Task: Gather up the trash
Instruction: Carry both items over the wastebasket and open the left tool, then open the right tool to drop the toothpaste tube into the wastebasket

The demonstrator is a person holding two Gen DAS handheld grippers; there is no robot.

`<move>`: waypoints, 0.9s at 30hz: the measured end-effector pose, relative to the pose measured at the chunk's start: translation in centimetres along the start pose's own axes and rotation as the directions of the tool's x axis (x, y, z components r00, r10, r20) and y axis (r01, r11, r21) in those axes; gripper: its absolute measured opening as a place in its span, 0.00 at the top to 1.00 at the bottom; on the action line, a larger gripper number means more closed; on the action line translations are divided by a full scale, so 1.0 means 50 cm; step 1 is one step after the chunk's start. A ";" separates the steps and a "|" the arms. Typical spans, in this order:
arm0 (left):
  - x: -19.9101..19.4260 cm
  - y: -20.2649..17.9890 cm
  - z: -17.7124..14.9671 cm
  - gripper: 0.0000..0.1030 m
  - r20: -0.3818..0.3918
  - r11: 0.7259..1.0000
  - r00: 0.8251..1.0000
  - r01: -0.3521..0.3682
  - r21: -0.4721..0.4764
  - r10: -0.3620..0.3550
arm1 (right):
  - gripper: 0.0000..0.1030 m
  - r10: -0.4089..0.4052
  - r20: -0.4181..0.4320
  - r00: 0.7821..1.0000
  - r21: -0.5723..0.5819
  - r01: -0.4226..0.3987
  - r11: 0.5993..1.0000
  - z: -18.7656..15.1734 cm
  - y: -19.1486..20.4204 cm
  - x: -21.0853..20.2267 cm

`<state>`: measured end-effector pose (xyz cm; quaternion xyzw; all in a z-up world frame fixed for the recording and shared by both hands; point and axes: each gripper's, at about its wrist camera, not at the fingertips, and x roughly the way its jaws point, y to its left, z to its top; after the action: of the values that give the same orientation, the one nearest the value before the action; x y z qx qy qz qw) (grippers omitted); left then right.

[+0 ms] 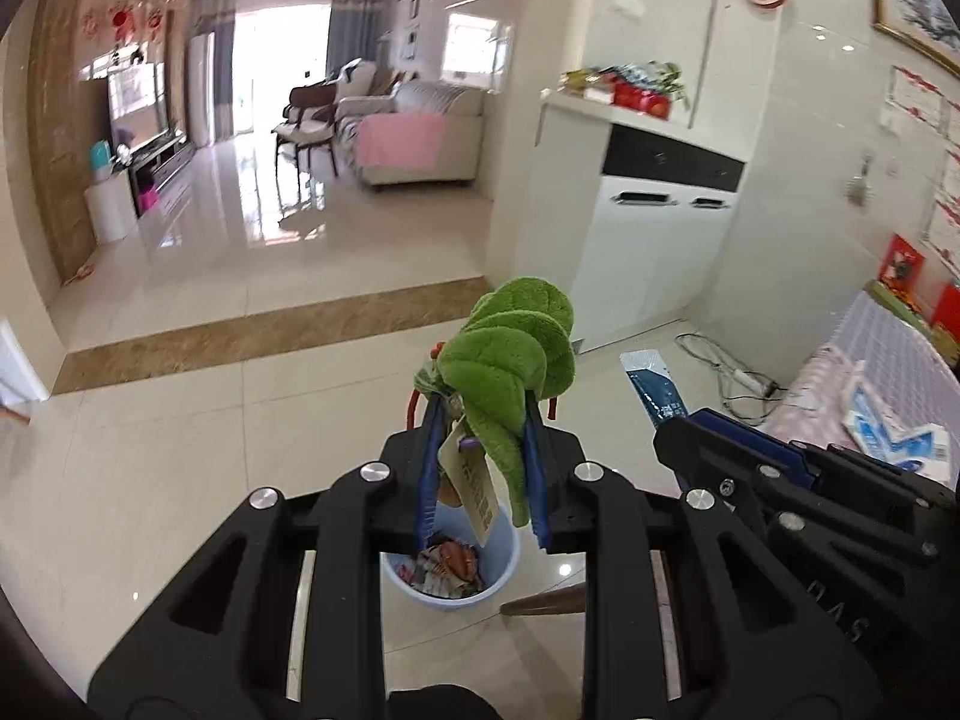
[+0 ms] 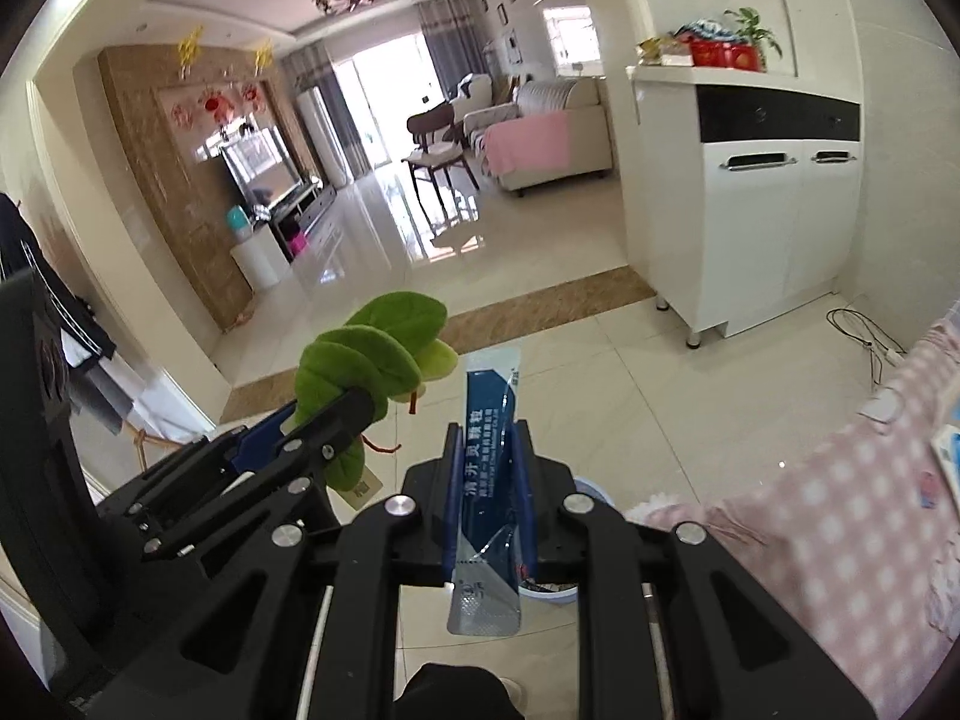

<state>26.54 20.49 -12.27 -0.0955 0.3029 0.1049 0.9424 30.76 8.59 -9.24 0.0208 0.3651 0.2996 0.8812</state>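
My left gripper [image 1: 483,414] is shut on a green plush leaf toy [image 1: 510,354] with a paper tag and red cords. It hangs above a light blue trash bin [image 1: 507,546] that holds crumpled wrappers. My right gripper [image 2: 487,438] is shut on a blue plastic packet [image 2: 489,468] with white lettering, held upright. In the right wrist view the bin [image 2: 591,489] shows only as a rim behind the fingers. The right gripper [image 1: 672,423] with its packet [image 1: 651,384] appears at the right in the left wrist view. The left gripper [image 2: 354,402] and the toy [image 2: 372,354] appear at the left in the right wrist view.
A table with a pink checked cloth [image 2: 840,510] stands to the right, with a blue and white pack [image 1: 894,438] on it. A white cabinet [image 2: 768,222] stands ahead right, cables [image 2: 864,336] on the floor beside it. Glossy tiled floor [image 1: 300,252] runs toward a sofa [image 1: 414,132].
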 end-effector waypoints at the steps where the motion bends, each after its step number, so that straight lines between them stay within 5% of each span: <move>1: 0.011 0.005 -0.001 0.77 -0.005 1.000 1.000 -0.006 -0.006 0.006 | 0.84 -0.003 -0.007 1.000 -0.005 0.003 1.000 0.001 0.004 0.021; 10: 0.142 0.062 0.001 0.73 -0.099 0.998 0.995 -0.029 -0.049 0.024 | 0.84 -0.026 -0.054 0.998 -0.013 0.026 1.000 -0.010 0.028 0.150; 11: 0.154 0.064 0.002 0.69 -0.111 0.998 0.994 -0.027 -0.056 0.021 | 0.84 -0.029 -0.053 0.998 -0.011 0.029 1.000 -0.011 0.024 0.158; 13: 0.181 0.070 0.005 0.41 -0.144 0.997 0.989 -0.043 -0.062 0.033 | 0.85 -0.044 -0.044 0.998 -0.005 0.044 0.999 -0.009 0.016 0.169; 27: 0.207 0.088 -0.003 0.37 -0.152 0.994 0.987 -0.068 -0.080 0.055 | 0.85 -0.038 -0.061 0.997 0.018 0.039 0.999 -0.001 -0.013 0.210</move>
<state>33.55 26.11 -19.02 -0.1337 0.3709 0.1391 0.9084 36.84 13.76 -16.07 0.0132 0.3949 0.2796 0.8750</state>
